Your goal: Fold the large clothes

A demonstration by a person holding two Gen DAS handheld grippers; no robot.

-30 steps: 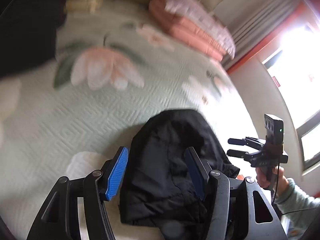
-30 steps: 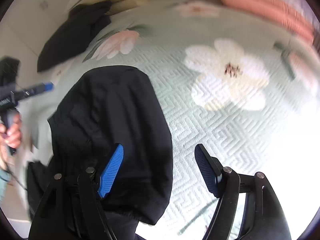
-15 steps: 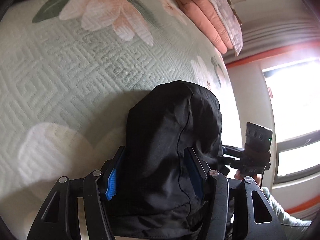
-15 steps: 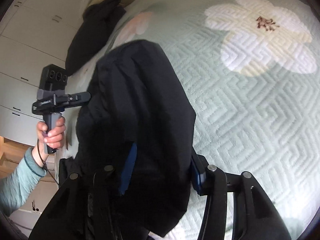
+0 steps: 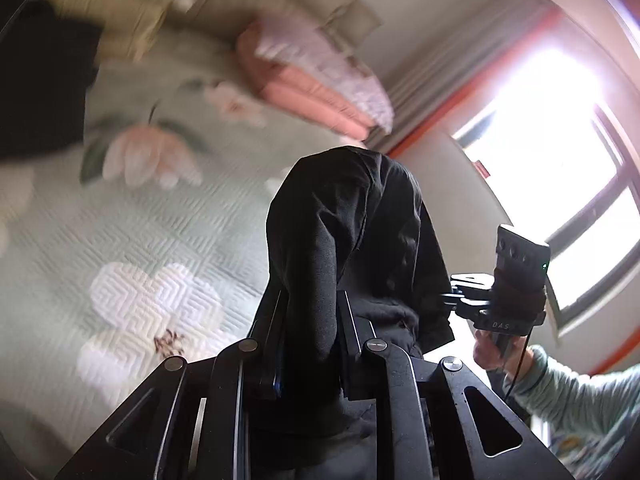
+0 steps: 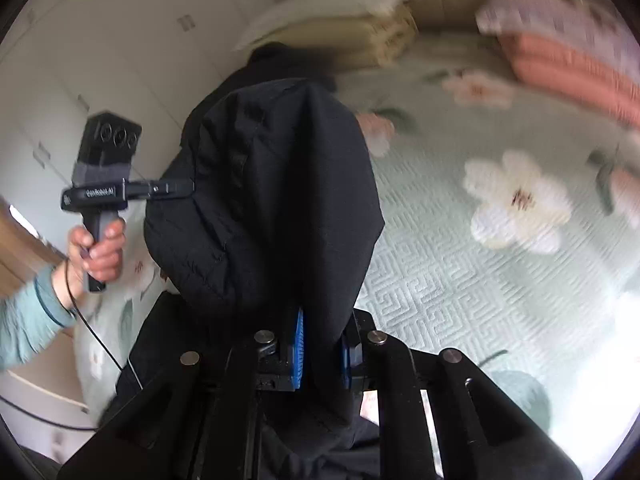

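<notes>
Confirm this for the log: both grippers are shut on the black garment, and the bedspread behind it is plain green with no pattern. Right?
Not quite. Both the left gripper and right gripper are shut on the black garment, but the bedspread is not plain: the right wrist view shows large white and pink flowers on it.

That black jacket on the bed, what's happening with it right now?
A person is working with a handheld tool in each hand. Both the left tool and the right tool are shut on folds of the black jacket, holding it lifted above the floral bedspread. No fold has been laid down yet.
</notes>
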